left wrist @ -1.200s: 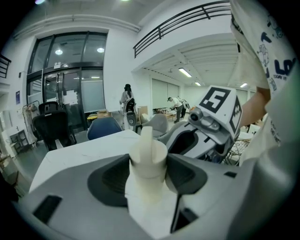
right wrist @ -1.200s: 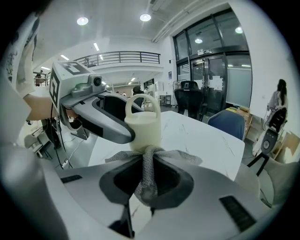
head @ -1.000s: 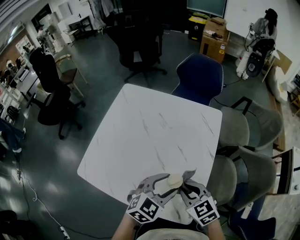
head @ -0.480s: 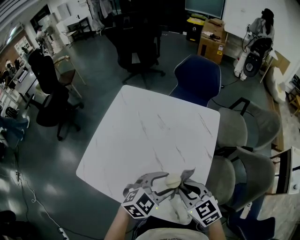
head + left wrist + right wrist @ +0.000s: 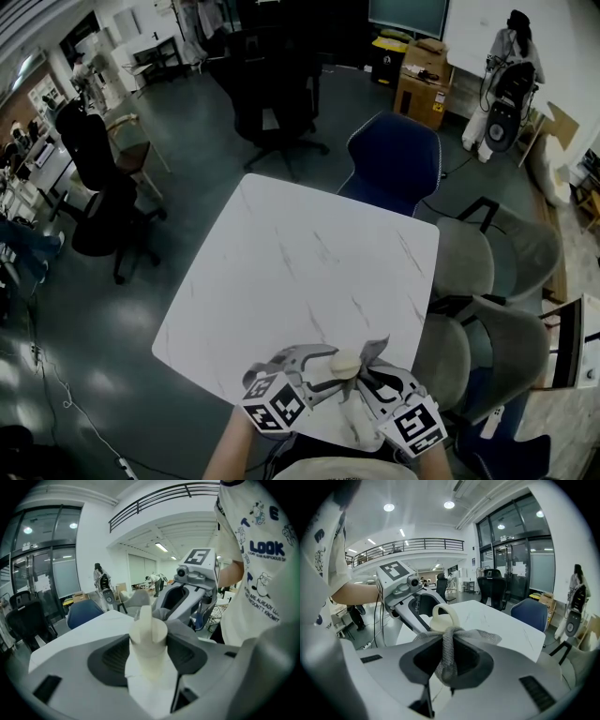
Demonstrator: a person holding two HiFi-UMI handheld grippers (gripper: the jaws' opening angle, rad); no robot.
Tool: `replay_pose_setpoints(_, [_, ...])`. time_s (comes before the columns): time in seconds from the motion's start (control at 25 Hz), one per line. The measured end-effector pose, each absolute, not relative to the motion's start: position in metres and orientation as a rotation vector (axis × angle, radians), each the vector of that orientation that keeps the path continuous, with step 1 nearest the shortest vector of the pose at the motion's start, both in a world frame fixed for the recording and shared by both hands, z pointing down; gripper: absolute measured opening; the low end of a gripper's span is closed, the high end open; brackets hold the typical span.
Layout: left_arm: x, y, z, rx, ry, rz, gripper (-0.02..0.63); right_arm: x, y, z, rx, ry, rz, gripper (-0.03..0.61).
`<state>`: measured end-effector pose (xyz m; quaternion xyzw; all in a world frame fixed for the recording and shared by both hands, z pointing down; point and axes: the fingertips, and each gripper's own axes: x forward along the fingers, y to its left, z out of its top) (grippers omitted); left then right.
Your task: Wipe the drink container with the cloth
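Shirt print: "LOOK" [image 5: 267,548] in dark letters on the person's white shirt; the smaller lines under it are too small to read.
Left gripper [image 5: 149,655]: jaws clamped on the cream-white plastic drink container [image 5: 148,637], which has a loop-handle cap.
Container position: upright, over the near edge of the white marble-pattern table [image 5: 309,253], between both grippers.
Grey knitted cloth [image 5: 480,637]: bunched against the container's cap.
Right gripper [image 5: 445,663]: jaws closed on the cloth.
Surroundings: blue upholstered chair [image 5: 394,159] at the table's far edge.
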<state>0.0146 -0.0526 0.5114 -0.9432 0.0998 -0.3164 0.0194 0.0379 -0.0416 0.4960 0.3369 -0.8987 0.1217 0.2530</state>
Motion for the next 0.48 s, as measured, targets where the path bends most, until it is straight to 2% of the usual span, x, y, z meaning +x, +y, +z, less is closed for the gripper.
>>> replay_pose_setpoints(0.48, [0.015, -0.054, 0.510, -2.906, 0.256, -1.003, 0.255, 0.040, -0.044, 0.516, 0.922, -2.449, 0.407, 0.057])
